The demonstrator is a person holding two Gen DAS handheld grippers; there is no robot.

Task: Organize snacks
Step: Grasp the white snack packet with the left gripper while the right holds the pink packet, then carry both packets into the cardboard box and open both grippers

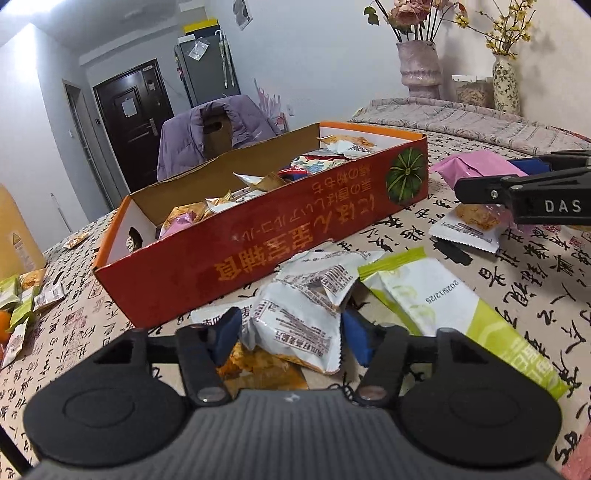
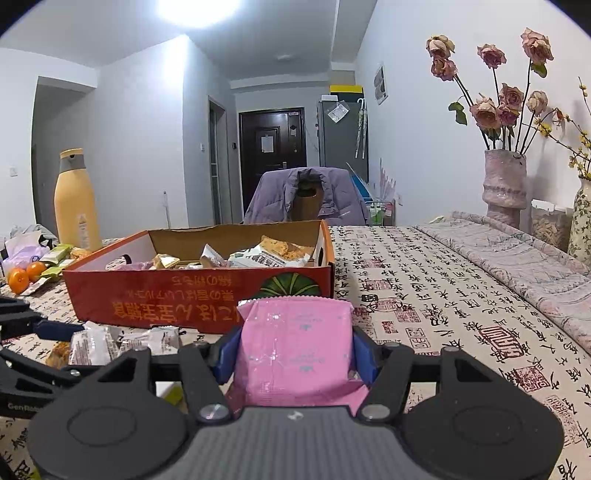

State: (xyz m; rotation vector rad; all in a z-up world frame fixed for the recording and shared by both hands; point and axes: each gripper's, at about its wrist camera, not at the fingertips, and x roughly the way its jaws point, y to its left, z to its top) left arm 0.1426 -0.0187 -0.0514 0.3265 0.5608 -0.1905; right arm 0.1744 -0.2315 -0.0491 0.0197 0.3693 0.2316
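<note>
A ceiling light point(image 2: 199, 11) blows out white overhead, lighting the room evenly and coolly. Fisheye bending curves walls; corners vignette black. Soft shadows lie under wrappers on the tabletop point(image 1: 517, 295).

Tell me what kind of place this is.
Most likely a lived-in flat, at its dining table: a calligraphy-print tablecloth covers it, a purple padded jacket hangs over a chair, and a grey fridge stands beside the dark entrance door.

Right gripper point(image 2: 295, 350) grips pink packet point(image 2: 295, 347), apparently before the red box point(image 2: 199, 295).
</note>
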